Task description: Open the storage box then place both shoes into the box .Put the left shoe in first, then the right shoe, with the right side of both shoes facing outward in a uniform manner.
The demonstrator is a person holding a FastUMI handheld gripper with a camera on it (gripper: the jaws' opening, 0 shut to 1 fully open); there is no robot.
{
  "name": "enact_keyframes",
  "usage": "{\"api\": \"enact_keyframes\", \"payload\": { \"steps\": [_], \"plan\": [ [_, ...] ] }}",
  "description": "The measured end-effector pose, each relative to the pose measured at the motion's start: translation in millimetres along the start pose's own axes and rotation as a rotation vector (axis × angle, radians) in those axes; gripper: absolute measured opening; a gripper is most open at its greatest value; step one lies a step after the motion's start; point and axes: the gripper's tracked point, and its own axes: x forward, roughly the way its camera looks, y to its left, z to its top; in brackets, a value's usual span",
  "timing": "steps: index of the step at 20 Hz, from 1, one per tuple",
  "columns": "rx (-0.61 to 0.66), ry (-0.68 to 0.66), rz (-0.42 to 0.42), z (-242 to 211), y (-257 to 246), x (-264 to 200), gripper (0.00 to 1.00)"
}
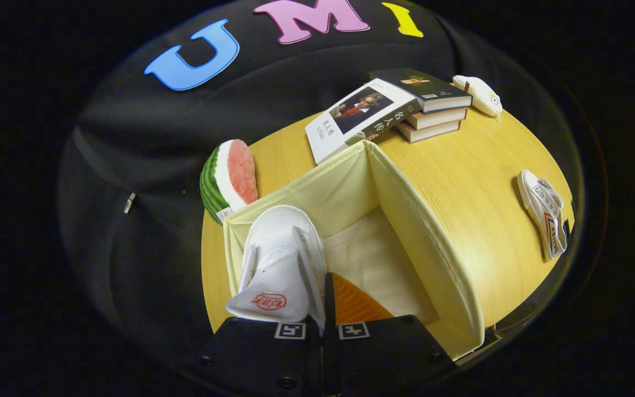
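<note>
A pale yellow fabric storage box (pixel 405 215) stands open on the wooden table (pixel 477 165). A white canvas shoe (pixel 279 259) hangs inside the box near its left wall, toe pointing away from me and the tongue's logo towards me. My gripper (pixel 324 311) is shut on this shoe, with the shoe's right side wall pinched between the two fingers. The box's pale floor shows beside the shoe. The second white shoe (pixel 543 212) lies on its side on the table, well to the right of the box.
A watermelon-slice plush (pixel 229 179) leans behind the box's left corner. A book with a portrait cover (pixel 359 118) and a stack of books (pixel 433 107) lie beyond the box. A small white toy (pixel 480 94) sits past the stack.
</note>
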Motion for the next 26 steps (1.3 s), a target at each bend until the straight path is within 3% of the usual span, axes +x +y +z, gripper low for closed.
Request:
{"api": "enact_keyframes", "payload": {
  "steps": [2, 4, 6, 9, 14, 17, 21, 26],
  "plan": [
    [-0.017, 0.078, 0.04, -21.2, 1.0, 4.5, 0.07],
    [0.066, 0.174, 0.088, -37.5, 4.4, 0.2, 0.19],
    [0.068, 0.179, 0.137, -38.7, 7.5, -2.1, 0.32],
    [0.001, 0.174, 0.217, -38.8, 16.0, -23.0, 0.98],
    [-0.092, 0.089, 0.333, -4.7, 8.9, -82.0, 0.99],
    [-0.176, -0.028, 0.345, 31.1, -35.2, -120.3, 0.98],
    [-0.224, -0.12, 0.226, 49.7, -144.9, -151.5, 0.98],
    [-0.244, -0.151, -0.029, 56.9, -323.5, -153.1, 0.99]
  ]
}}
